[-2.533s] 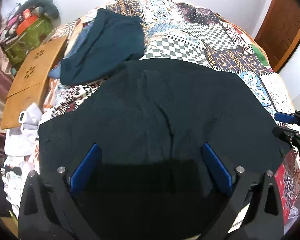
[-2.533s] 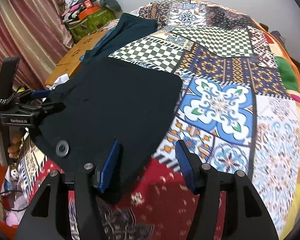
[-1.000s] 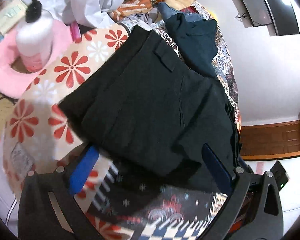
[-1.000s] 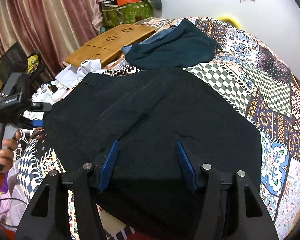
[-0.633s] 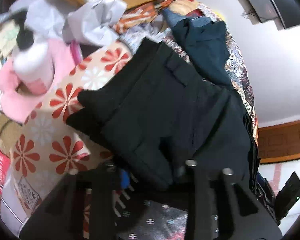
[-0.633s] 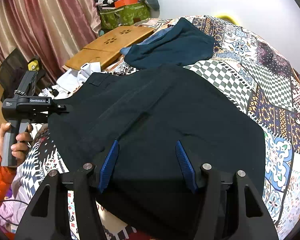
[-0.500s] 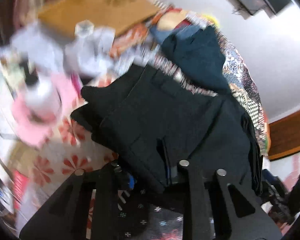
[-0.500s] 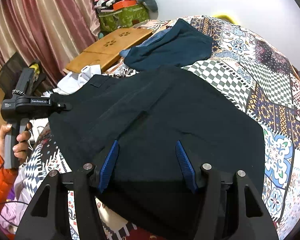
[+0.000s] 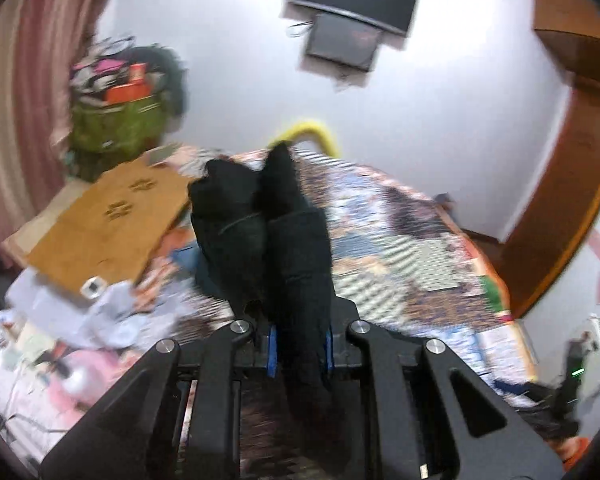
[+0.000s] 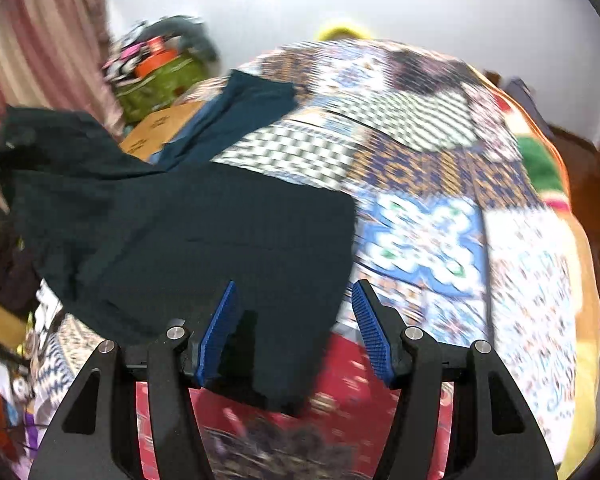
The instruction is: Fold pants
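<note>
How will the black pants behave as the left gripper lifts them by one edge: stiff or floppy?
Probably floppy: the pants bunch and fold where the left gripper pinches them. Likely fairly light, since one pinch raises a whole side off the quilt. The free part drapes, so it may drag.

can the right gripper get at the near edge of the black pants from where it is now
Probably yes. The right gripper is open, and the near edge of the black pants lies between its fingers with nothing over it. The left gripper is shut on the far end, lifted off to the side, not blocking.
</note>
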The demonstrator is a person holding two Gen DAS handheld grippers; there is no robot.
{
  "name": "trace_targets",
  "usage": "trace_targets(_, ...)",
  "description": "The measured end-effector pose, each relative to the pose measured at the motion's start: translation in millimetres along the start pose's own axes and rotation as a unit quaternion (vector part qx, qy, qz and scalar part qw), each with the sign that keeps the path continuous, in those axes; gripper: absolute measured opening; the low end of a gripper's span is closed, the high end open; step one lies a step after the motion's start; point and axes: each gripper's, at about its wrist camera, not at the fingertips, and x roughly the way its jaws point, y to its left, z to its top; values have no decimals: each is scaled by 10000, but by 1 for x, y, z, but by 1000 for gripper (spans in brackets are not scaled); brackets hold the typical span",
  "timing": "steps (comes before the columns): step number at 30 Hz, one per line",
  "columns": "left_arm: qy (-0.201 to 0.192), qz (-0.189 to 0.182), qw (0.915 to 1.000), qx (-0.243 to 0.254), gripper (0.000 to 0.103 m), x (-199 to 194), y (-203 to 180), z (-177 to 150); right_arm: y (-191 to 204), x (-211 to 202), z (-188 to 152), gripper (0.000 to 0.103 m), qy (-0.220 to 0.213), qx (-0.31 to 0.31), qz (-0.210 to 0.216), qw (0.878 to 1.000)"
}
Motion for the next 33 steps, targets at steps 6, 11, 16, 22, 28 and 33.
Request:
trace_targets(6, 218, -689, 9964, 446, 15, 27, -76, 3, -19, 16, -23, 56, 308, 164, -57, 9994)
trace_targets(11, 854, -1255, 9857, 727, 14, 57, -131, -20, -21, 12, -23, 56, 242, 166, 1, 9996)
trace_targets(16, 1569, -1519, 9702, 1048, 15, 82, -163, -55, -22, 10, -27, 56, 184, 85, 5, 9998)
trace_targets(22, 2103, -1437, 9519, 1701, 21, 92, -184, -87, -26, 8, -30, 56, 154, 190, 115, 9996)
trace_targets(28, 2025, -1538, 9477, 1930, 63, 74, -183, -82, -26, 2, -31, 57, 115, 227, 159, 9996)
trace_targets(33, 1449, -1174, 9632, 1937, 82, 62, -160, -51, -29, -4, -33, 57, 119, 248, 198, 9994)
